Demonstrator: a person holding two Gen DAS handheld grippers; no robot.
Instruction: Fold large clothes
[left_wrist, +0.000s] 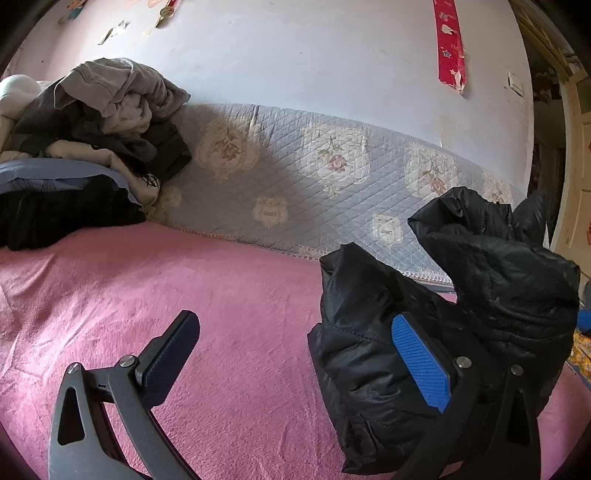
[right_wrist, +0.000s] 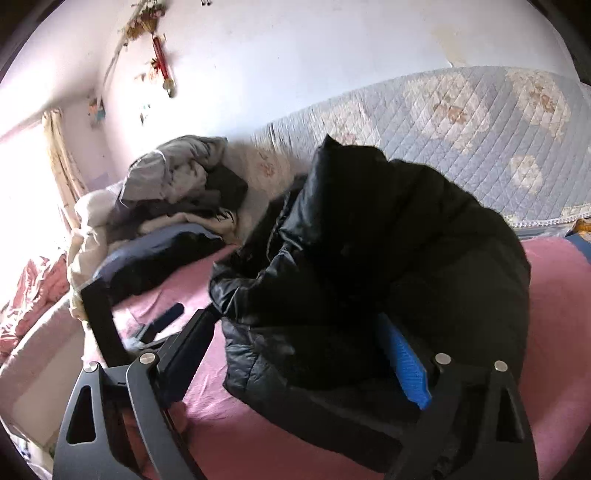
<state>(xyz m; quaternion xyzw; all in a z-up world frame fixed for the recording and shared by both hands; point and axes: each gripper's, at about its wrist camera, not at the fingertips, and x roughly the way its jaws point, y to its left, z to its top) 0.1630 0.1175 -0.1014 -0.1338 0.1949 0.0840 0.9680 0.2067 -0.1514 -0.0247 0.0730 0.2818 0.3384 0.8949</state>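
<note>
A black puffy jacket (right_wrist: 369, 240) lies bunched in a heap on the pink blanket (right_wrist: 554, 314). My right gripper (right_wrist: 299, 354) stands wide open around the near side of the heap. The jacket fills the gap between its fingers, and the dark left finger (right_wrist: 192, 343) sits just off the fabric's edge. In the left wrist view the same jacket (left_wrist: 461, 295) rises at the right, against the blue-padded right finger (left_wrist: 421, 362). My left gripper (left_wrist: 299, 358) is open over bare pink blanket (left_wrist: 184, 277), with nothing between its fingers.
A pile of grey, dark and cream clothes (left_wrist: 110, 122) lies at the far left, on top of a blue and black bundle (left_wrist: 55, 199). A quilted floral cover (left_wrist: 332, 166) runs along the white wall behind. A doorway (left_wrist: 569, 147) is at the far right.
</note>
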